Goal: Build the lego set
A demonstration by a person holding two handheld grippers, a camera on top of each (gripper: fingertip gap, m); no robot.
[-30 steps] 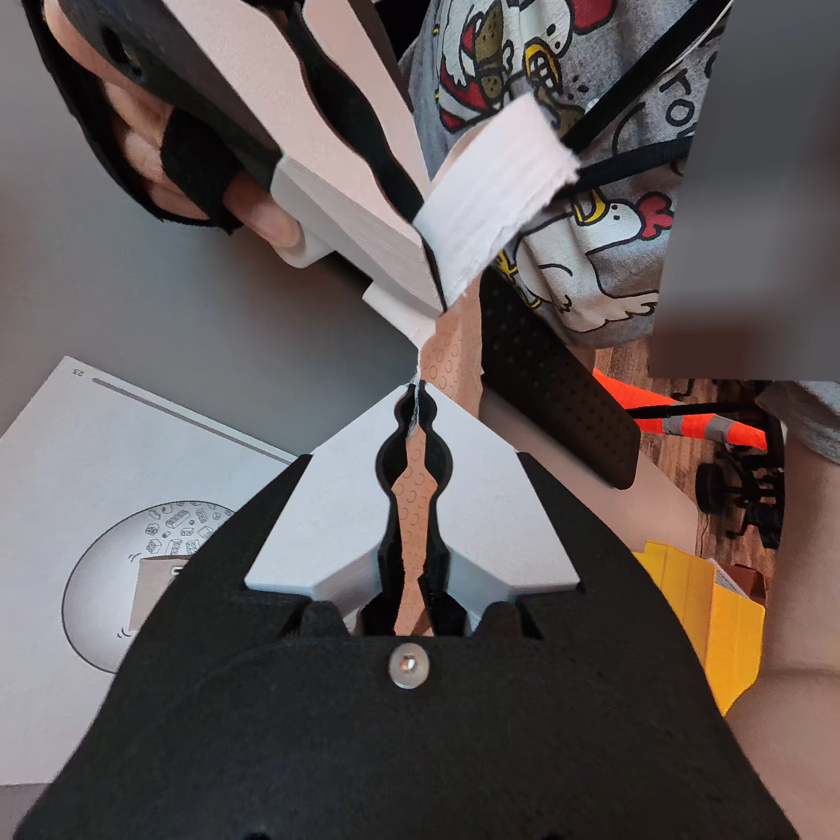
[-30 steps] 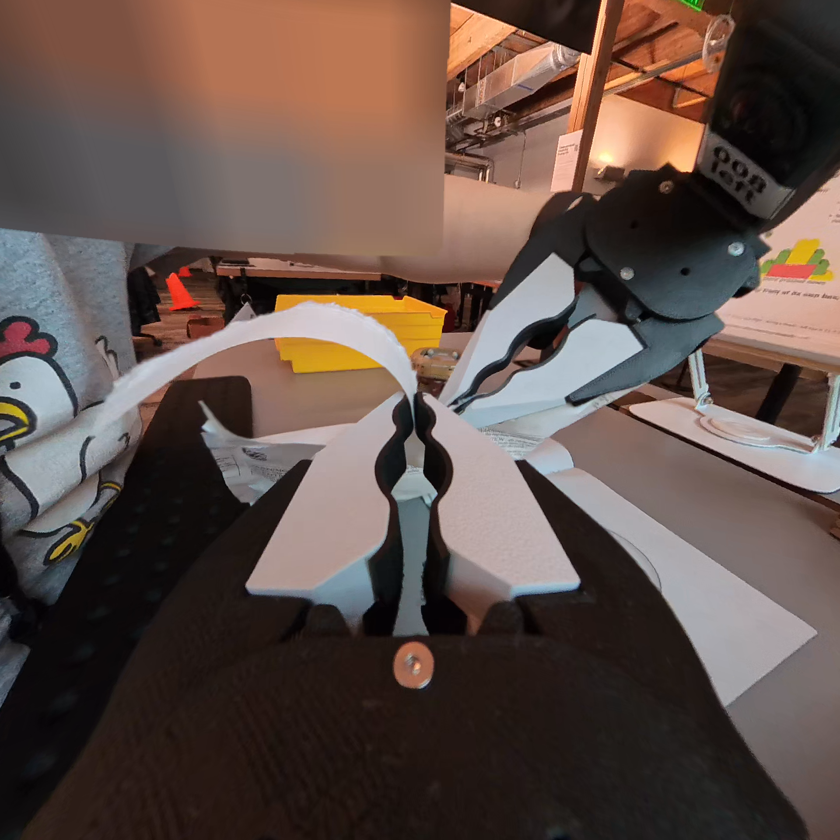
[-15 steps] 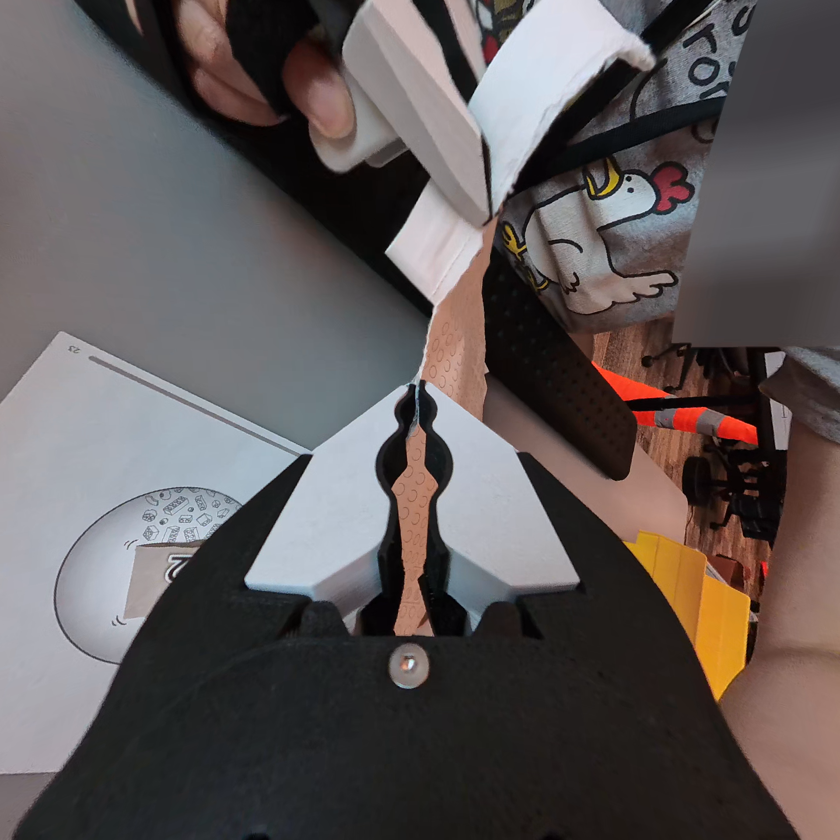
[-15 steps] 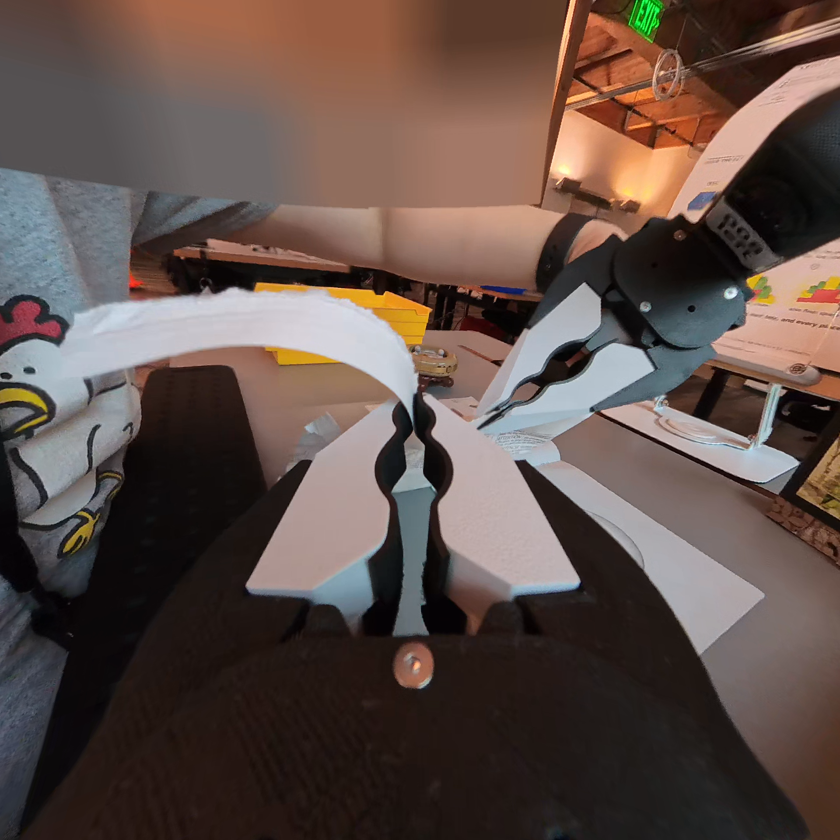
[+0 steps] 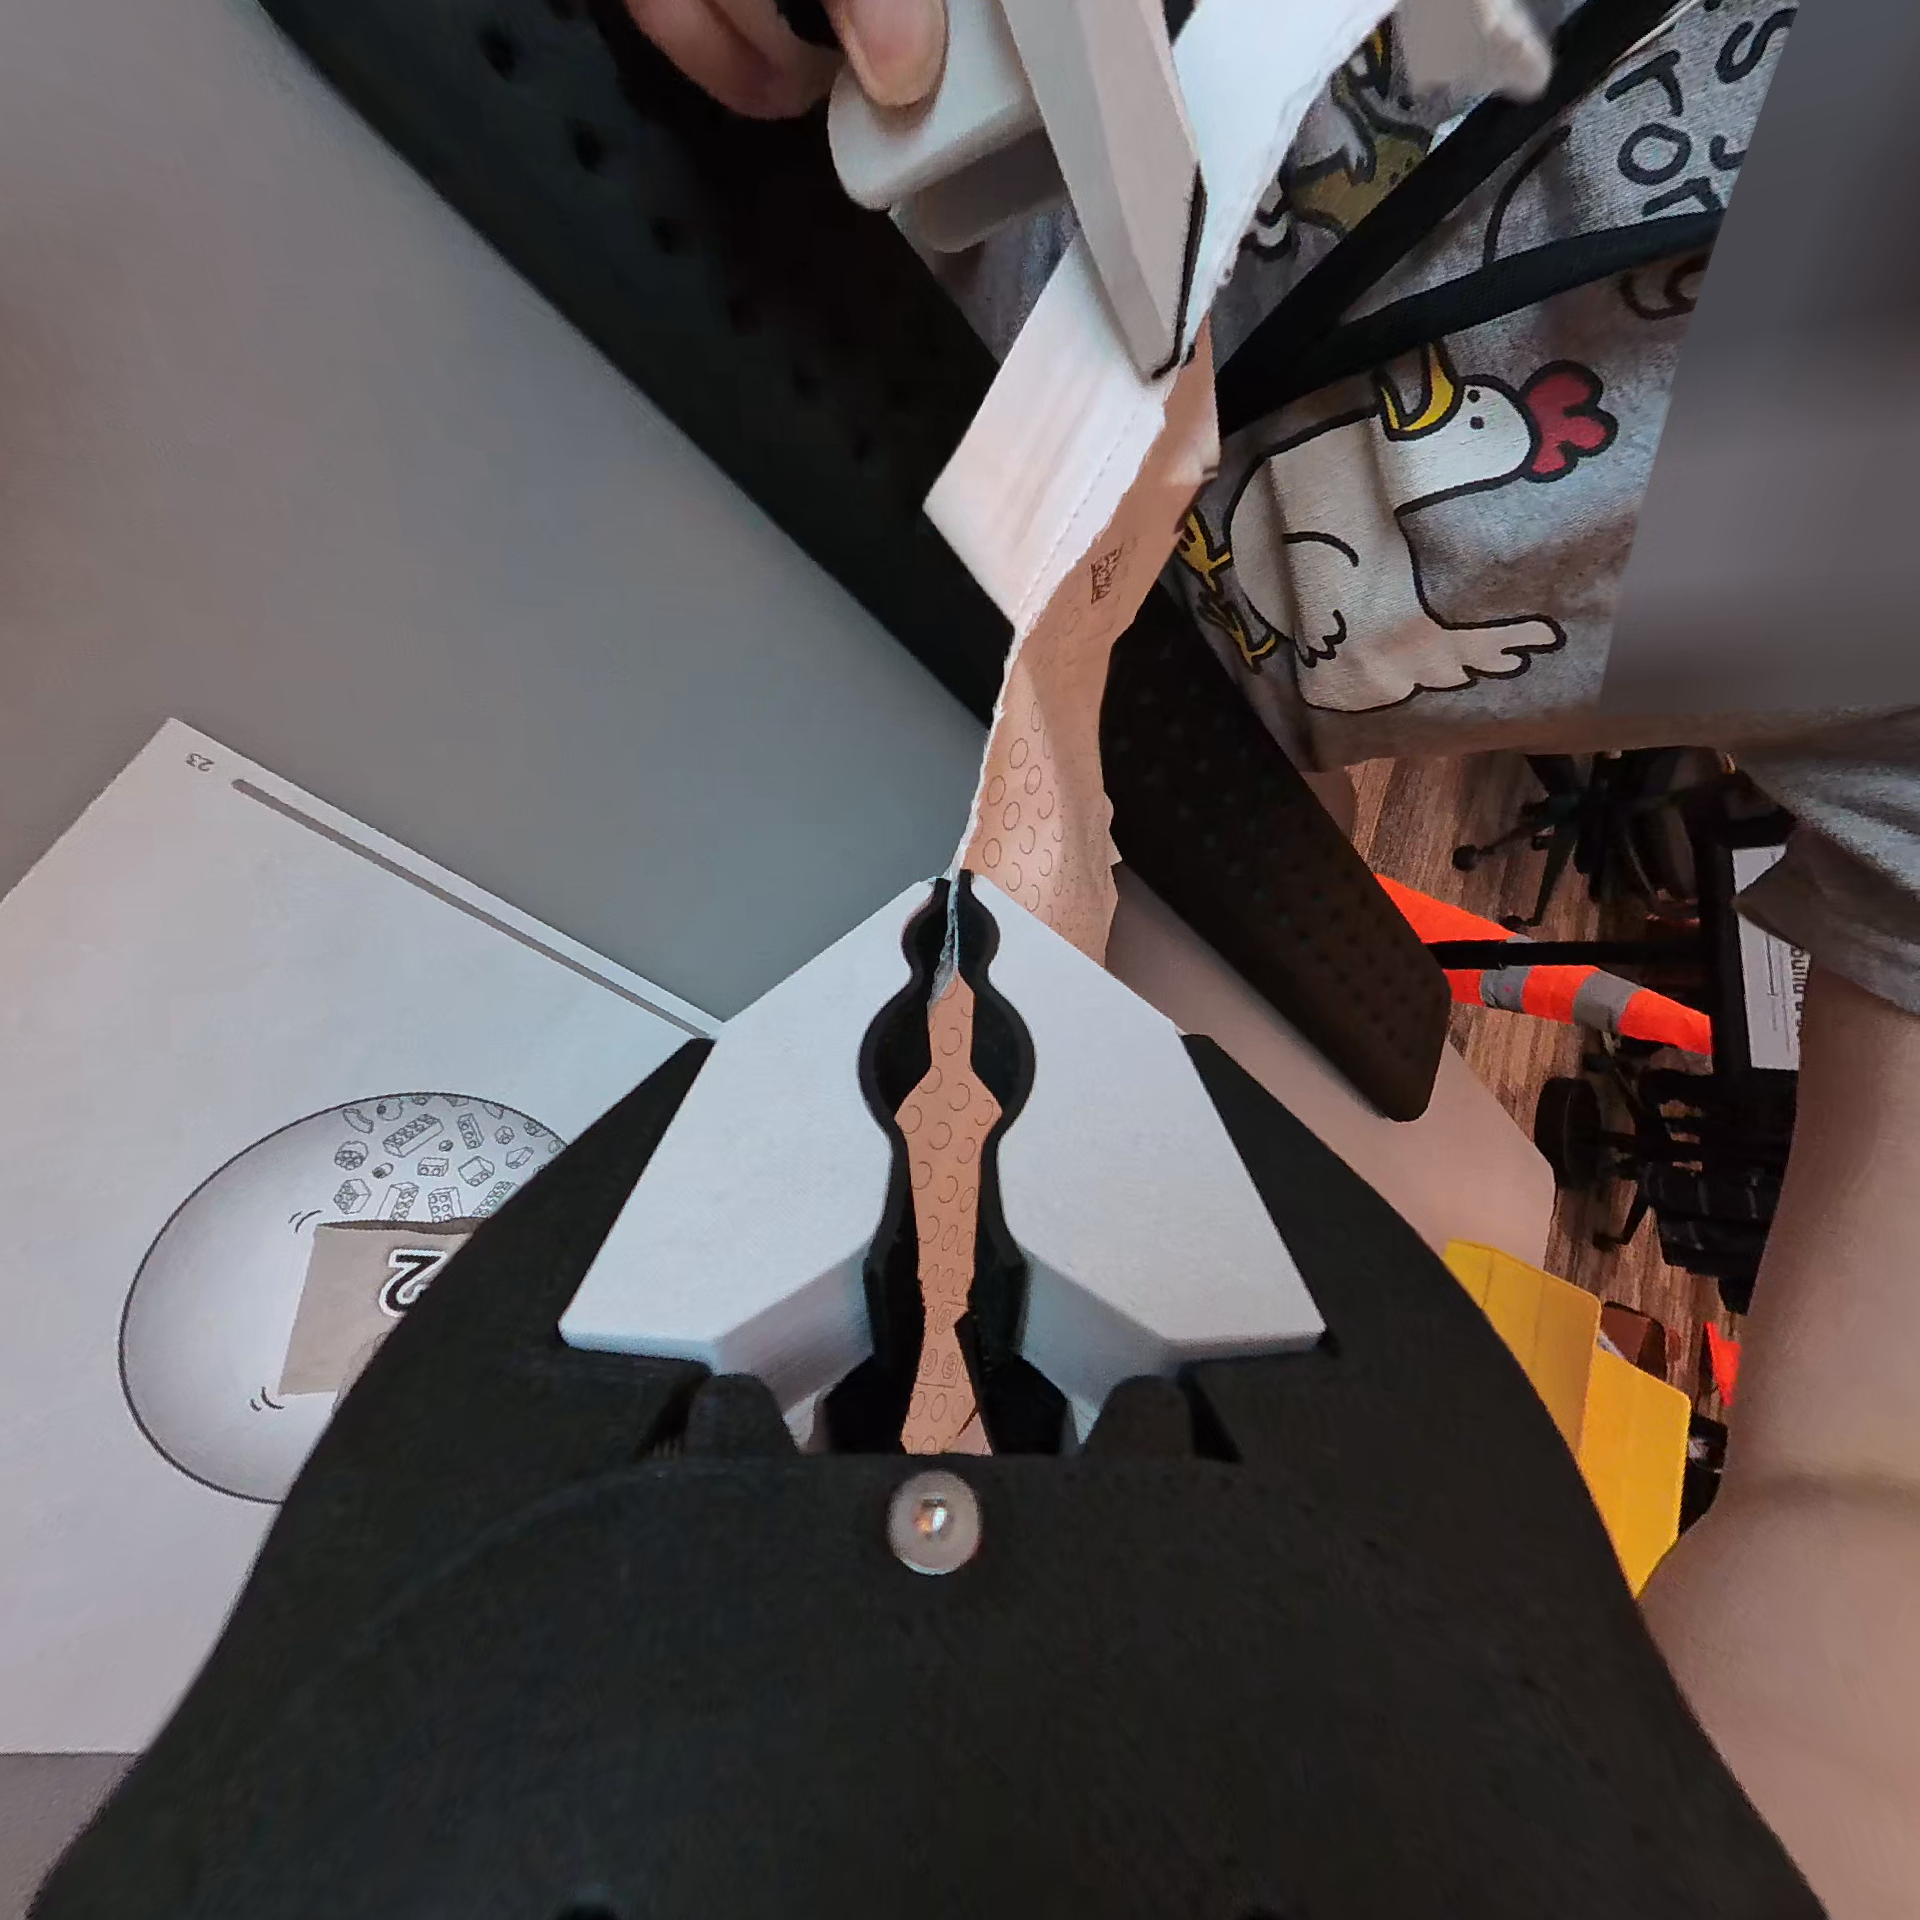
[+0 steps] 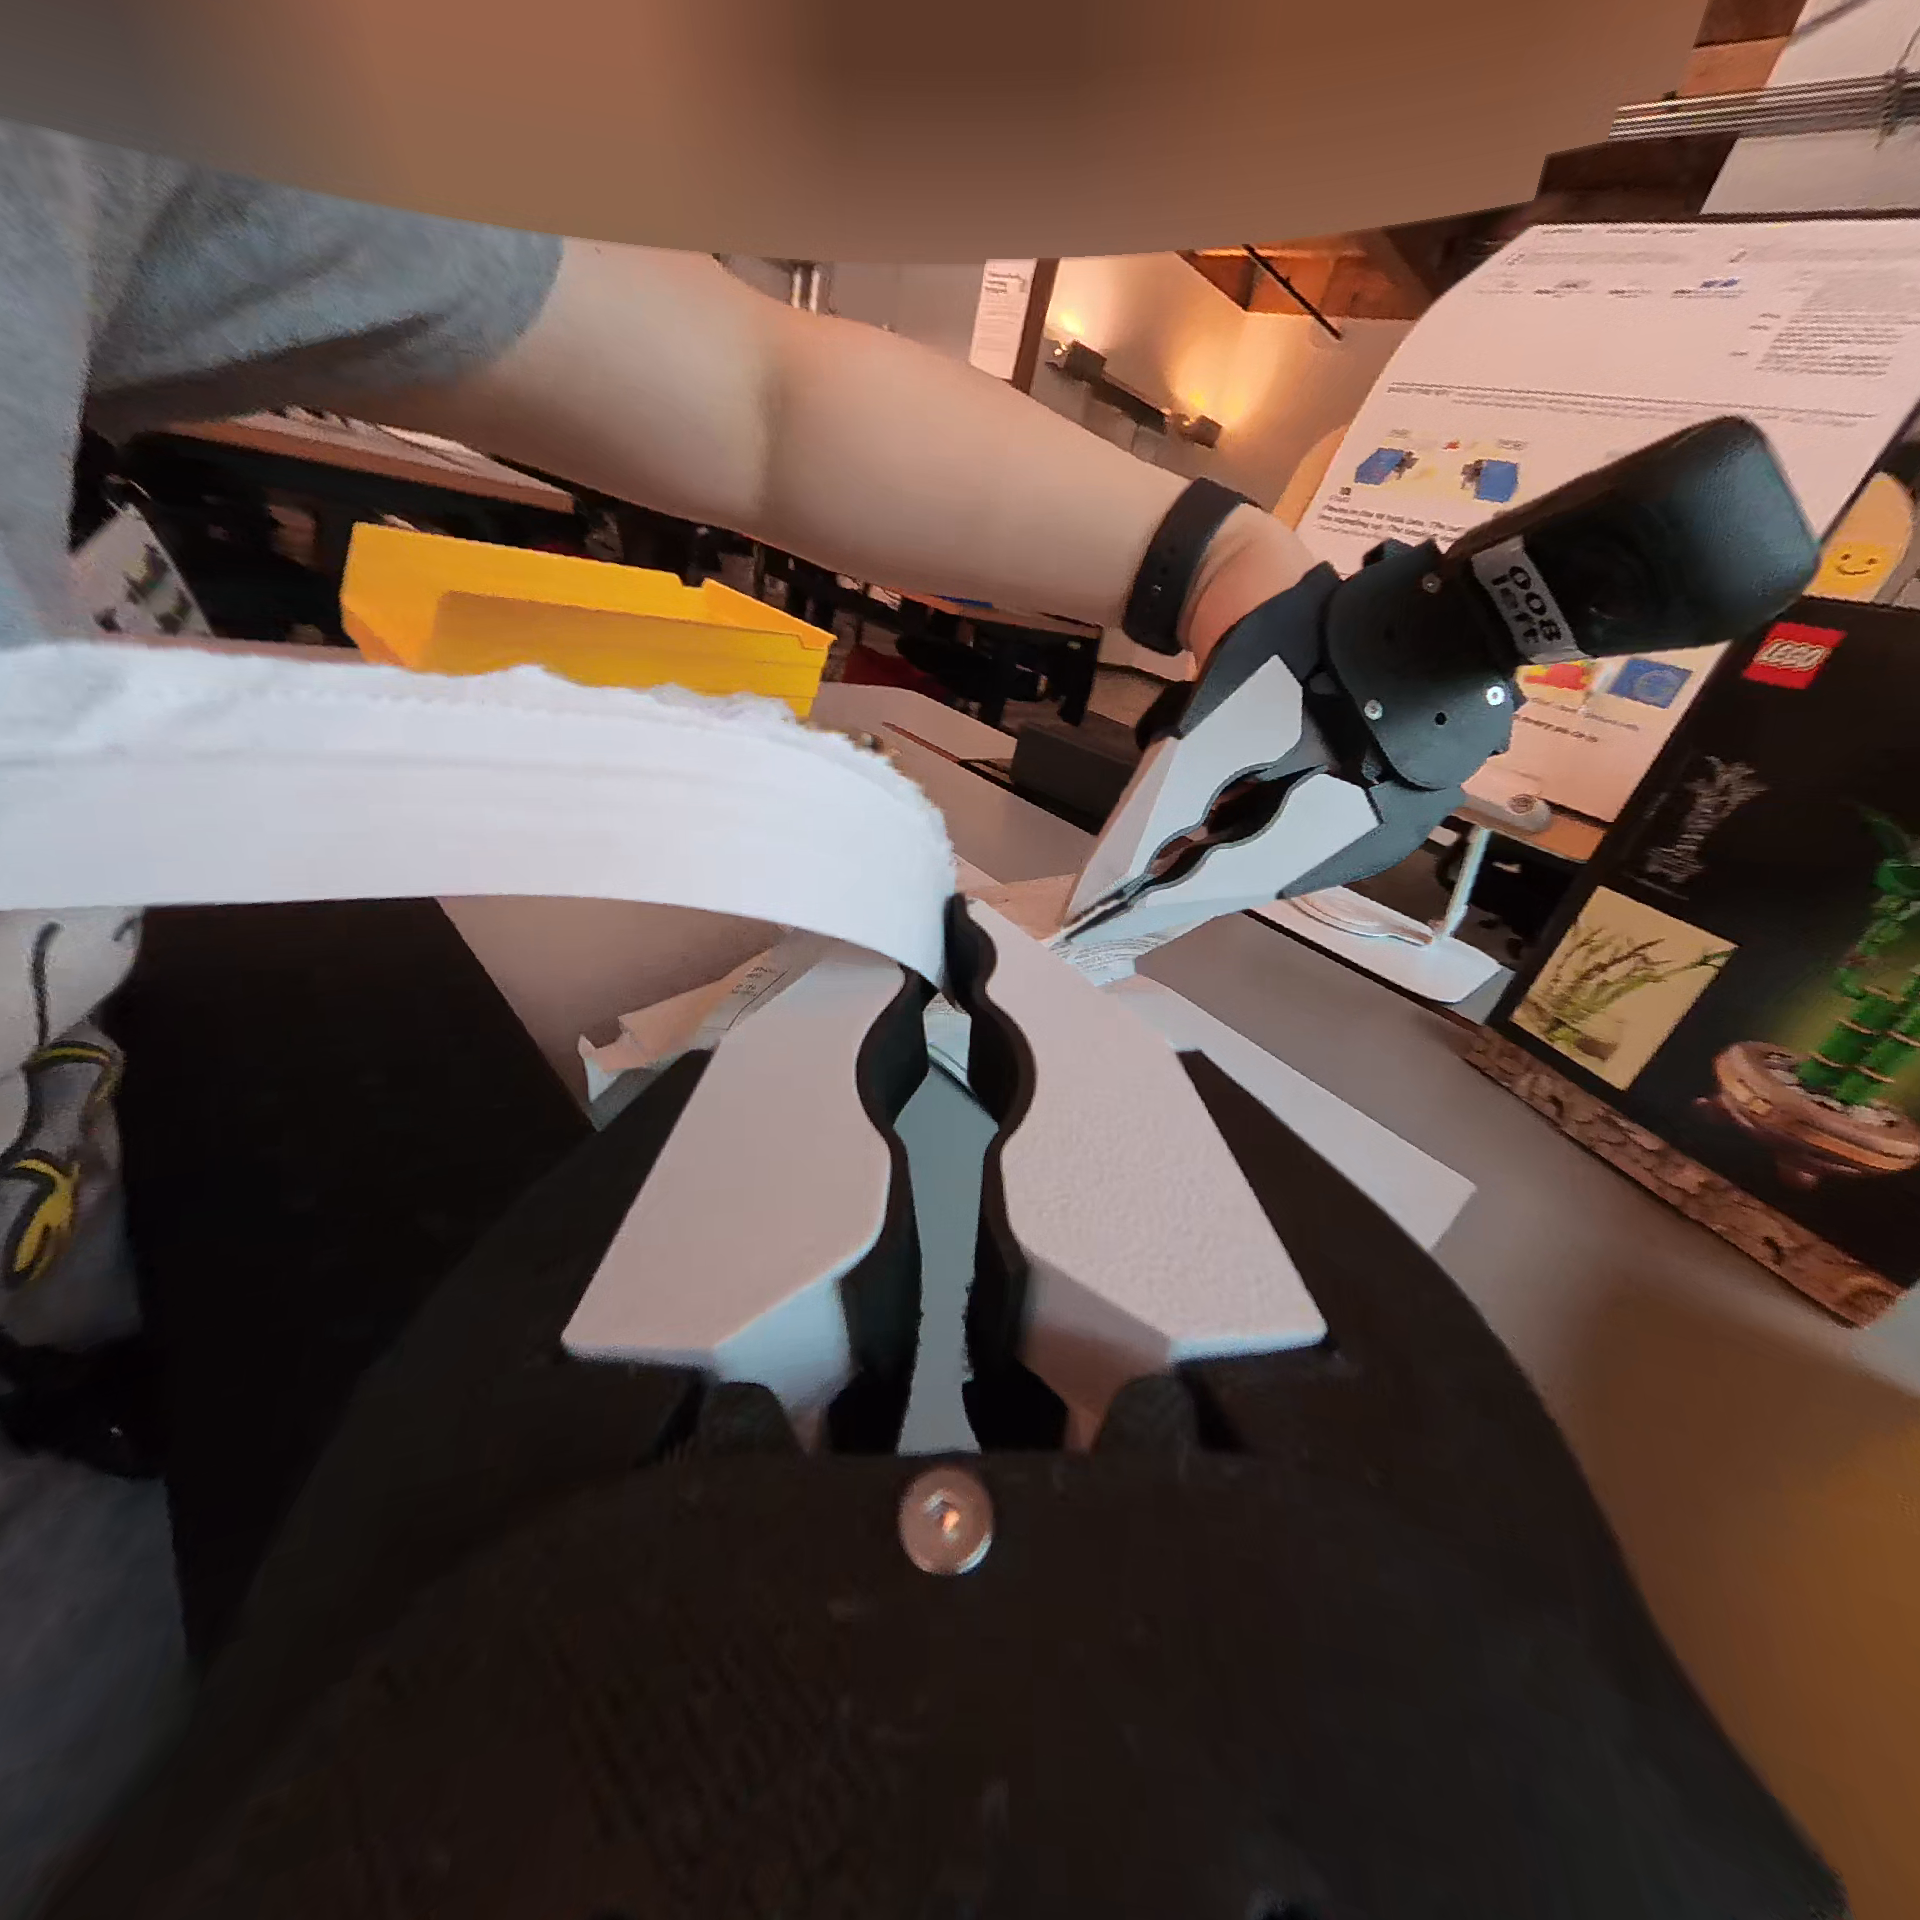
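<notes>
My left gripper (image 5: 951, 883) is shut on a paper bag (image 5: 1039, 810), white outside and tan with printed circles inside, held above the grey table (image 5: 416, 520). My right gripper (image 6: 951, 914) is shut on a long white strip (image 6: 520, 790) torn from the bag's top, which curves off to the left. In the left wrist view the right gripper (image 5: 1169, 348) is high up with the strip (image 5: 1049, 457) still joined to the bag. In the right wrist view the left gripper (image 6: 1081, 925) is farther off to the right, pinching the bag (image 6: 1107, 951).
An open instruction booklet (image 5: 208, 987) lies on the table under the left gripper. A black perforated pad (image 5: 727, 260) lies along the table edge by the person's torso. A yellow bin (image 6: 582, 634) stands behind. The set's box (image 6: 1745, 987) stands at the right. The gap from one gripper's tips to the other's is roughly 10 centimeters.
The right gripper has pulled up and away from the left one. The tear along the bag's top has run longer and the white strip has lengthened. The left gripper keeps its hold.
</notes>
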